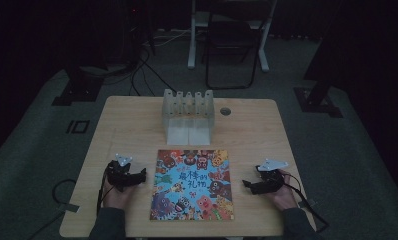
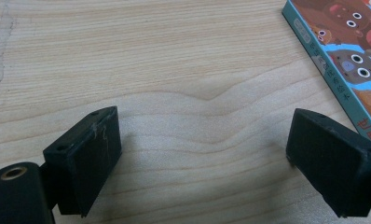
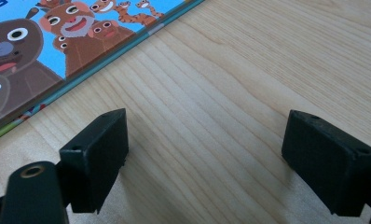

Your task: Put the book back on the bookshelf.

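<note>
Colourful book (image 1: pixel 192 185) between both tools

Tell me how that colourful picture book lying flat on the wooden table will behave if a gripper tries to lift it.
The thin colourful picture book lies flush on the wooden table, so its edge is probably hard to catch. Its glossy-looking cover may slip, and it will likely sag.

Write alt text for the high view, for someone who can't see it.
A colourful picture book with cartoon animals on its cover lies flat on a light wooden table, between a person's two hand-held black tools, left tool and right tool, both open and empty. Behind the book stands a translucent white slotted rack.
</note>
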Available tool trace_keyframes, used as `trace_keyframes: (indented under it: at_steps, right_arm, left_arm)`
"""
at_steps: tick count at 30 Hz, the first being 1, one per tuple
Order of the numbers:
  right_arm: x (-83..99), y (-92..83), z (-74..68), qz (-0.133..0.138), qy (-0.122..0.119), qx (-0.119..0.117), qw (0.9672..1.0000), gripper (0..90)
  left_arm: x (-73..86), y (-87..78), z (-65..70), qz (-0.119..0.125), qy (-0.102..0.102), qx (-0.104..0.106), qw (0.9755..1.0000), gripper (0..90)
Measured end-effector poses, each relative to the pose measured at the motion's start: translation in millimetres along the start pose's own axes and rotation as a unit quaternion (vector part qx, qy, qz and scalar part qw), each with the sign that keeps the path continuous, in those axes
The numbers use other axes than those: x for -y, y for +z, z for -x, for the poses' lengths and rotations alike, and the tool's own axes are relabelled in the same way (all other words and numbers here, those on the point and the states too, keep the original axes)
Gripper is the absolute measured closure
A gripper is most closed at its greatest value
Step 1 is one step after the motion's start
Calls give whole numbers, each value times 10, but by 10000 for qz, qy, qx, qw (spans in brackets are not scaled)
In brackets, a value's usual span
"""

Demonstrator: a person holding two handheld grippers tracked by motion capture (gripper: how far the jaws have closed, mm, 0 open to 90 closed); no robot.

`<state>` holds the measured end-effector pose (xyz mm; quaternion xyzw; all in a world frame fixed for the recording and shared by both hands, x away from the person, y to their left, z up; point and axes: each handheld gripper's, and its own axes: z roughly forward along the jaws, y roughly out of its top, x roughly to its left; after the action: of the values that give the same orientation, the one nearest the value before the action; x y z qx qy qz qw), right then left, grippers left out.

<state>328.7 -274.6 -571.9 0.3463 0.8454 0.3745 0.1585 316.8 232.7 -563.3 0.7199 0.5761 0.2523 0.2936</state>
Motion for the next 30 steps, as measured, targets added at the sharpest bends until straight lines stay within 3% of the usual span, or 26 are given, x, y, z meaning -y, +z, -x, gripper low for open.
trace_keyframes:
  at_steps: [6,14,30]
  right_arm:
    - [-64,-104,-29,215,-17,144,9997,148]
    - [-222,-232,-134,451,-216,249,9984,157]
    - [-526,-333,-254,546,-499,313,9968,155]
  left_arm:
    - [0,0,0,-1,0,0,10000,101]
    - [0,0,0,-2,0,0,10000,101]
    - [0,0,0,-1,1,1,10000,101]
